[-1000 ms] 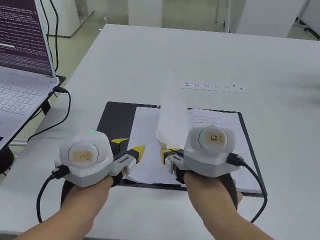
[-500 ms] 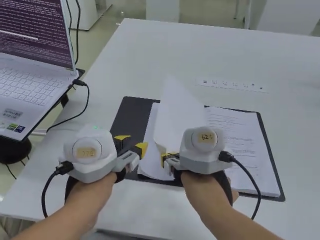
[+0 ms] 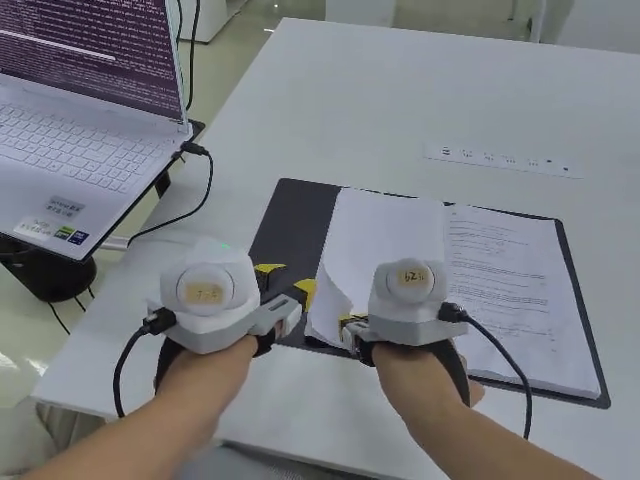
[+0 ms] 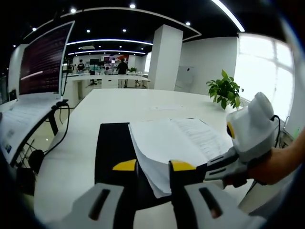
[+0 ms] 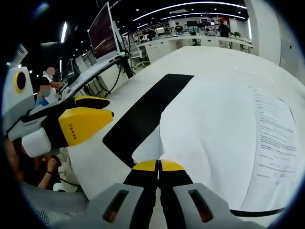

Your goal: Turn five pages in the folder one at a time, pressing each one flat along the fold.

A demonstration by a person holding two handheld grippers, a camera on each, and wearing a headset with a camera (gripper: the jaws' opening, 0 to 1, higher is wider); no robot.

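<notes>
A black folder [image 3: 292, 218] lies open on the white table, with a printed page [image 3: 510, 285] on its right half. My right gripper [image 3: 347, 324] is shut on the lower corner of a white page [image 3: 385, 240], which leans over to the left above the fold. In the right gripper view the yellow jaws meet on that page's corner [image 5: 158, 167]. My left gripper [image 3: 288, 282] hovers open just left of it, over the folder's black left half. In the left gripper view the open left gripper [image 4: 153, 166] has the page's edge [image 4: 157, 152] right beyond it.
An open laptop [image 3: 80, 120] stands on a stand at the left, its cable [image 3: 195, 185] trailing toward the folder. A white power strip [image 3: 500, 160] lies behind the folder. The table's near edge [image 3: 300, 420] runs just under both hands. A potted plant [image 4: 226, 90] stands far off.
The head camera has shifted. The page held by my right gripper has swung from nearly upright down toward the left. My left gripper stays open beside it.
</notes>
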